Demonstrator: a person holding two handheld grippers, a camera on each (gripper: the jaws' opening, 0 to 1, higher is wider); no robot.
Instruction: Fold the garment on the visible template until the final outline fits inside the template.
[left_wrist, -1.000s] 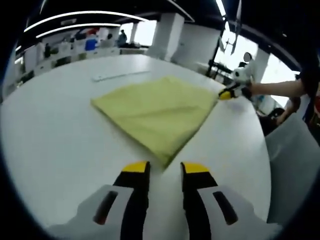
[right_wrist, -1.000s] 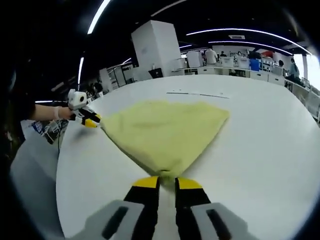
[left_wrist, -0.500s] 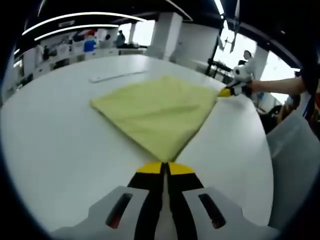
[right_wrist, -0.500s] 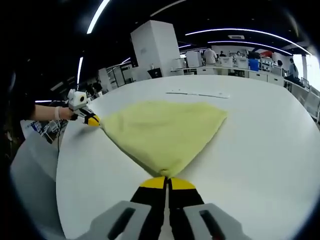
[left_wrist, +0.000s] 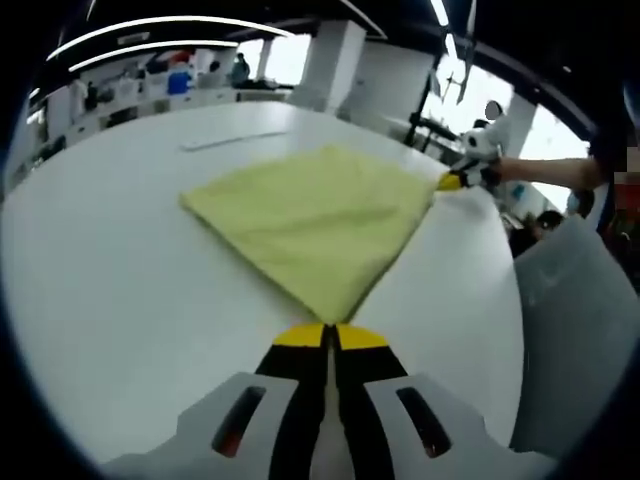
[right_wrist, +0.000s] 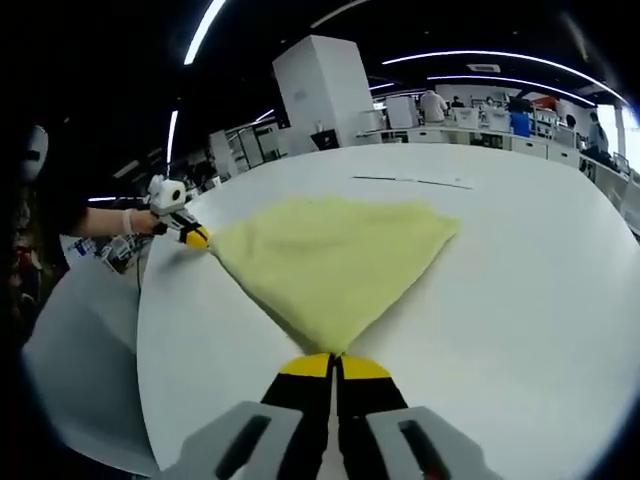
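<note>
Pinching one yellow garment (left_wrist: 318, 222): two tools (left_wrist: 330, 336) (right_wrist: 336, 366)

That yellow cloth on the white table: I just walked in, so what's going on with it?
A person holds a gripper in each hand and is folding the yellow cloth on the white table. The left gripper and the right gripper are each shut on a corner, with the cloth lying flat between them.

The left gripper (left_wrist: 327, 334) and the right gripper (right_wrist: 333, 365) each hold their yellow-tipped fingers (left_wrist: 303, 336) pressed together, while a bare forearm (left_wrist: 545, 172) reaches out behind the right gripper in the left gripper view.
</note>
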